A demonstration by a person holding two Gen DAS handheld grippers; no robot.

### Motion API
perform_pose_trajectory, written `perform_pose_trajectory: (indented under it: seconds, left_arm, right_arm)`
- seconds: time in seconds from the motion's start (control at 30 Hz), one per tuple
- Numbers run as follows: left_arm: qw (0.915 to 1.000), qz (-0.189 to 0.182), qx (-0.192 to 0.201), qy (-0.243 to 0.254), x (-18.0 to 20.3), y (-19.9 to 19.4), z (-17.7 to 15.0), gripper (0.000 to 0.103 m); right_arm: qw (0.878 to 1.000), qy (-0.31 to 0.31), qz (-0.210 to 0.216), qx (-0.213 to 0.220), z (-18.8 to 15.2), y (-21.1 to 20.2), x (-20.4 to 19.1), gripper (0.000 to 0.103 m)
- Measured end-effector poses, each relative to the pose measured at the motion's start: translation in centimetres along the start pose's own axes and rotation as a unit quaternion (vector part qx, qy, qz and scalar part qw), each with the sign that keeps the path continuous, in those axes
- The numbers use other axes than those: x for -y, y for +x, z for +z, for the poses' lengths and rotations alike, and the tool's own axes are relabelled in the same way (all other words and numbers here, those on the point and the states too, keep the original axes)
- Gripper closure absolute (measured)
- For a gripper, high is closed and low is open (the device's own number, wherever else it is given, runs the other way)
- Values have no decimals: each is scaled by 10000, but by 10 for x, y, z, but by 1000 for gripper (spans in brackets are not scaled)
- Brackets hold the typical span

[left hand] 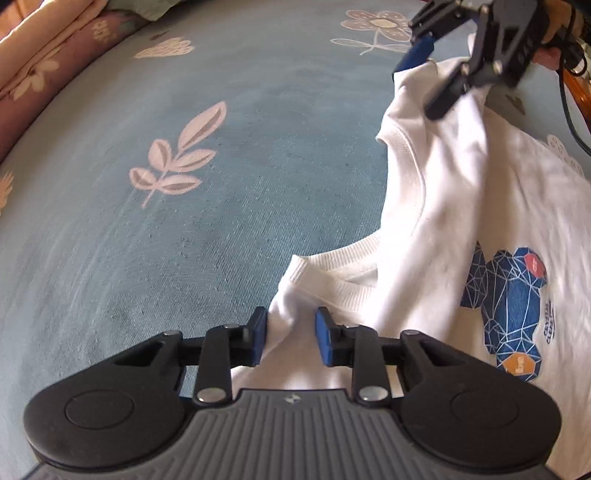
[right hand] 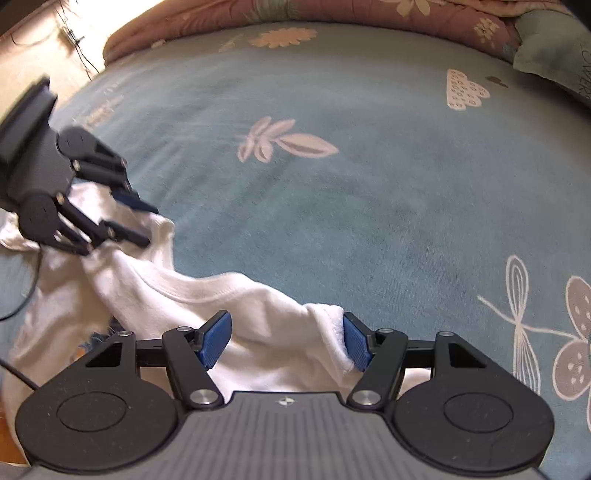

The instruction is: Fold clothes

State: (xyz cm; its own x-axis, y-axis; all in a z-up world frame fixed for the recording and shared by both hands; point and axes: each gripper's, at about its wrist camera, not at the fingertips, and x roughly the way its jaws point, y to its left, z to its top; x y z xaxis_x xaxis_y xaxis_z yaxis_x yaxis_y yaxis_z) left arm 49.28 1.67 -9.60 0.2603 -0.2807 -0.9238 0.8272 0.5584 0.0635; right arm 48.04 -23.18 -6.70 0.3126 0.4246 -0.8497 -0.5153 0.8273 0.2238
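Note:
A white T-shirt [left hand: 461, 184] with a blue geometric print [left hand: 509, 306] lies crumpled on the blue bed sheet [left hand: 258, 166]. My left gripper [left hand: 291, 338] is partly open, and a shoulder fold beside the ribbed collar [left hand: 332, 266] sits between its blue pads. In the right wrist view the shirt [right hand: 192, 288] runs as a sagging band from the left gripper [right hand: 151, 226] to my right gripper [right hand: 286, 341]. The right gripper is wide open, with a sleeve edge resting against its right pad. The left wrist view shows the right gripper [left hand: 415, 90] over the far shoulder, fingers apart.
The blue sheet [right hand: 369, 203] with leaf and flower patterns stretches ahead of both grippers. A pink floral quilt [right hand: 332, 14] and a green pillow [right hand: 554, 55] border the far side. A hand [left hand: 550, 22] and a black cable [left hand: 569, 110] are at the right gripper.

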Motion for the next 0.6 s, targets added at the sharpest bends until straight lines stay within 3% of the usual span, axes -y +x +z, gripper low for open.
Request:
perform_pose_trajectory:
  seconds: [0.13, 0.2, 0.3, 0.5, 0.6]
  left_arm:
    - [9996, 52, 111, -247, 2, 0, -4, 76]
    - [9993, 79, 155, -332, 2, -1, -5, 76]
    - [9991, 114, 190, -362, 3, -2, -4, 76]
    - [9982, 164, 324, -475, 3, -5, -8, 76]
    - [9988, 243, 306, -279, 7, -5, -7, 76]
  right_arm:
    - [9981, 517, -127, 320, 21, 2, 17, 33]
    - [9968, 676, -374, 190, 30, 18, 24, 37]
    - [9963, 767, -394, -16, 33, 39, 24, 43]
    - [9973, 135, -604, -394, 0, 31, -14, 43]
    - [9966, 86, -685, -456, -19, 22, -25, 43]
